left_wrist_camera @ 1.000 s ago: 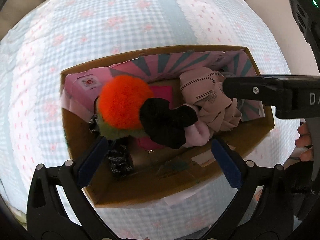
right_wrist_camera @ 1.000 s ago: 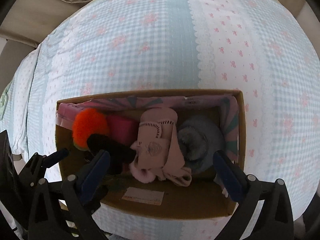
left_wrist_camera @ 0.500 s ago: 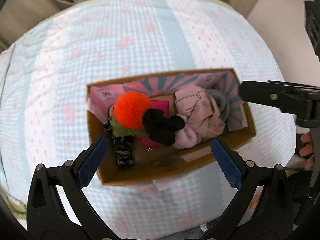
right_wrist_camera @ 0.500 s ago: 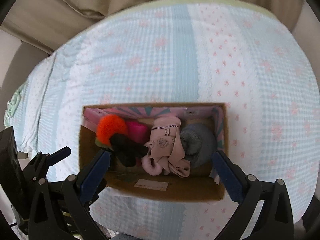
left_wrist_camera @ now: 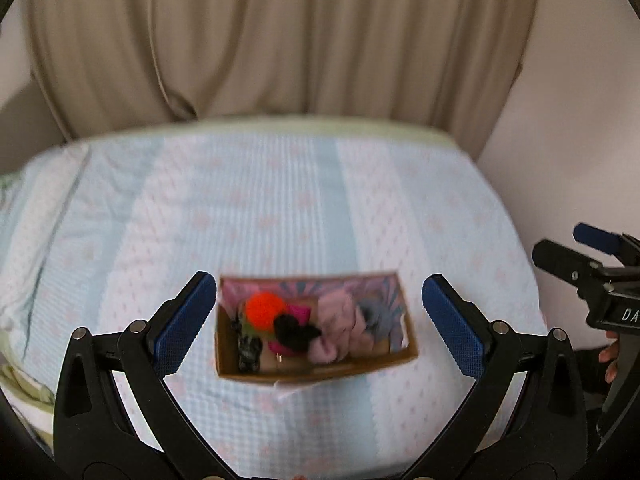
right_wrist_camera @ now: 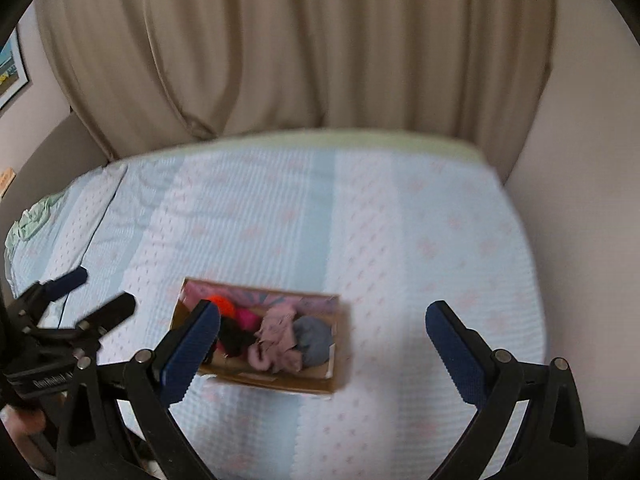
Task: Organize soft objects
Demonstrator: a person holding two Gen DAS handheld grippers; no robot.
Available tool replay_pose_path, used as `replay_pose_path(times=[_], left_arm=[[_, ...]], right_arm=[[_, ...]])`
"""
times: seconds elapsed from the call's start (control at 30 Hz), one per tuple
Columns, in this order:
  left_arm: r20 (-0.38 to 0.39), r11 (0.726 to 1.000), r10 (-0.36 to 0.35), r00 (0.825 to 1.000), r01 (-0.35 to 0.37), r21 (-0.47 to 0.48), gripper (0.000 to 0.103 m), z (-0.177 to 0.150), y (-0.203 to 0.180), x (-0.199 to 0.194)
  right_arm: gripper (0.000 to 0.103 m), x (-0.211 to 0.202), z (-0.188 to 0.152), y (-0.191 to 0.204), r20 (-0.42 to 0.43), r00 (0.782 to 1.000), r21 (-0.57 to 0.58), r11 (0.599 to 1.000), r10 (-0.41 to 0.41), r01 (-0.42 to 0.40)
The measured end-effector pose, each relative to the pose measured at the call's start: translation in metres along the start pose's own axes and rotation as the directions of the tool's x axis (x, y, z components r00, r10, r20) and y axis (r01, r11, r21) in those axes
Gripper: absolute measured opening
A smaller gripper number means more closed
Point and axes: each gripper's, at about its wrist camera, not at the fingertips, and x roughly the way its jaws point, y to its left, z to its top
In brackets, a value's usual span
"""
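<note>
With both grippers empty, jaws spread: cardboard box (left_wrist_camera: 316, 368) ahead-below left gripper (left_wrist_camera: 316, 320), long axis crosswise, near bed's (left_wrist_camera: 280, 208) front edge; left of right gripper (right_wrist_camera: 322, 344). Left nearer.

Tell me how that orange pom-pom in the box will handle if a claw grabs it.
The orange pom-pom looks fluffy, so probably light and squashy. Being round, it might roll if dropped on the bed, though neighbours in the cardboard box likely hold it.

Both wrist cameras look forward and down from well above the bed (left_wrist_camera: 280, 208), facing the curtain (right_wrist_camera: 300, 48); both share the cardboard box (left_wrist_camera: 320, 374), seen small between blue-padded fingers (left_wrist_camera: 184, 324)
</note>
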Motion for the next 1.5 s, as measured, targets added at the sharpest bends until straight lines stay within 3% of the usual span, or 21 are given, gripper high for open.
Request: replay_pose_path(times=[0.2, 0.67, 0.97, 1.5], left_arm=[[0.161, 0.998, 0.053, 0.986, -0.058, 0.03, 0.103, 0.006, -0.035, -0.065], [0.315, 0.996, 0.064, 0.947, -0.079, 0.034, 0.103, -0.012, -0.073, -0.126], [0.353, 0.995, 0.078, 0.932, -0.096, 0.033, 0.103, -0.015, -0.083, -0.138], [0.375, 0.995, 0.082, 0.924, -0.099, 0.027, 0.103, -0.019, -0.089, -0.141]], right_arm=[[0.103, -0.055, -0.006, -0.016, 0.116, 0.991, 0.016, 0.998, -0.06, 0.059], [0.103, -0.111, -0.029, -0.038, 0.275, 0.952, 0.044, 0.991, -0.131, 0.124], [0.103, -0.12, -0.03, -0.044, 0.302, 0.944, 0.052, 0.991, -0.131, 0.121], [0.103, -0.124, -0.03, -0.043, 0.328, 0.936, 0.049, 0.991, -0.13, 0.121]])
